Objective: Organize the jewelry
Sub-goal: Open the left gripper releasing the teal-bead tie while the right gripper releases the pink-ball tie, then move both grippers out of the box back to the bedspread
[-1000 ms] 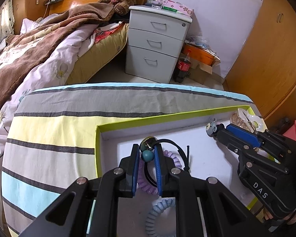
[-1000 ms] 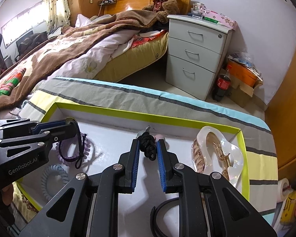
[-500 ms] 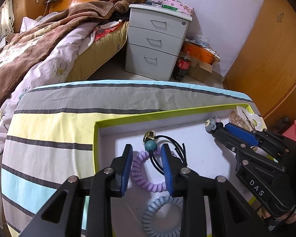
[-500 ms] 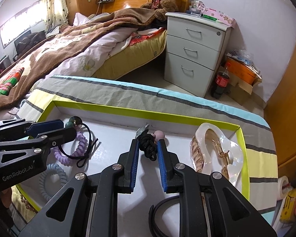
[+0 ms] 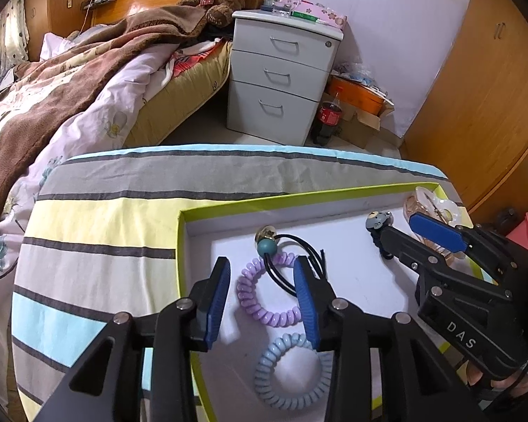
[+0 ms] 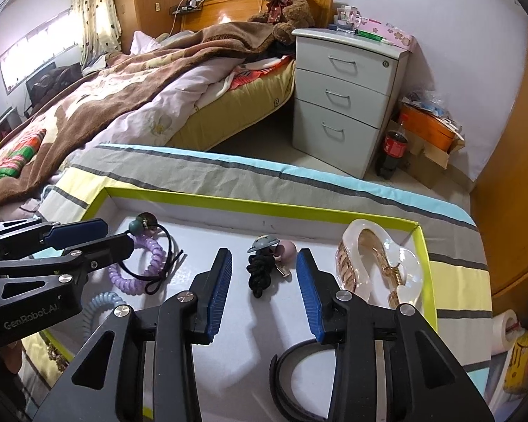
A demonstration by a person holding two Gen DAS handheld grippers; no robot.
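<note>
A white tray with a lime green rim [image 5: 299, 198] [image 6: 250, 204] lies on a striped cloth. My left gripper [image 5: 262, 286] [image 6: 98, 237] is open above a purple coil hair tie [image 5: 264, 299] [image 6: 137, 274] and a black elastic with a teal bead [image 5: 266, 246] [image 6: 135, 227]. A light blue coil tie [image 5: 288, 376] lies nearer. My right gripper [image 6: 264, 281] [image 5: 404, 227] is open around a black braided hair tie with charms [image 6: 260, 270] lying on the tray. A clear pink claw clip [image 6: 376, 263] [image 5: 426, 204] lies at the tray's right end.
A black headband [image 6: 292, 383] lies at the tray's near edge. The striped cloth [image 5: 98, 246] covers the surface around the tray. Beyond stand a bed [image 6: 105, 98], a grey three-drawer cabinet [image 6: 345, 95], a cola bottle [image 6: 390, 147] and wooden wardrobes [image 5: 482, 88].
Both grippers have opened. The left has let go of the black beaded elastic, the right has let go of the black braided tie; both ties now lie on the tray.
</note>
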